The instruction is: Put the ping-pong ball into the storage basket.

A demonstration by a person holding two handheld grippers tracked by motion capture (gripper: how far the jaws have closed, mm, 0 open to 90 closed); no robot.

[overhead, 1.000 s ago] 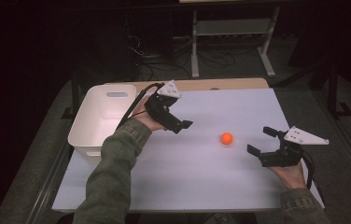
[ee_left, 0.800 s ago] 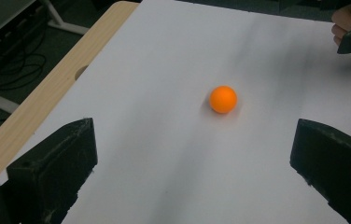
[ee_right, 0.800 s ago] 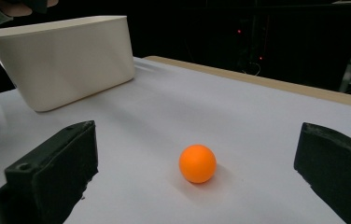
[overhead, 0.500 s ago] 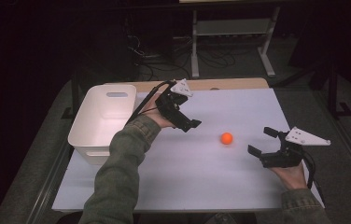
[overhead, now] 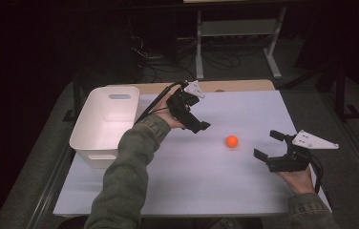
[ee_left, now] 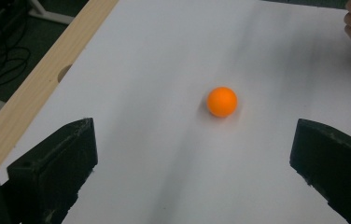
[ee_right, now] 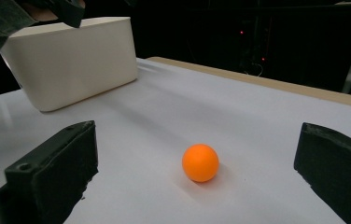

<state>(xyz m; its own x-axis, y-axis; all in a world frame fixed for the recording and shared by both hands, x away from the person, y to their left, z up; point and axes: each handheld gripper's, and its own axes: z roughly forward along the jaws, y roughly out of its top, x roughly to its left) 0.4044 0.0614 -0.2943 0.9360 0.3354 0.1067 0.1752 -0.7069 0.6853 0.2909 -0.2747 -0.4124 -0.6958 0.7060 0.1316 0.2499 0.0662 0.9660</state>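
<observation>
Orange ball point(overhead: 232, 141) alone on the white bench point(overhead: 206, 191), between two wide-open grippers.

The left gripper point(overhead: 197, 125) hovers near the ball; the right gripper point(overhead: 269, 146) sits near the bench's right edge. A white bin point(overhead: 103, 125) occupies the left edge, with bare bench all around the ball.

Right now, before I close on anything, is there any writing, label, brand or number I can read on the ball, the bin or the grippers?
None can be read.
Orange ball: plain, no print on the side shown.
White bin: bare walls, no label.
Left gripper and right gripper: no marking legible.
White table top: blank.
</observation>
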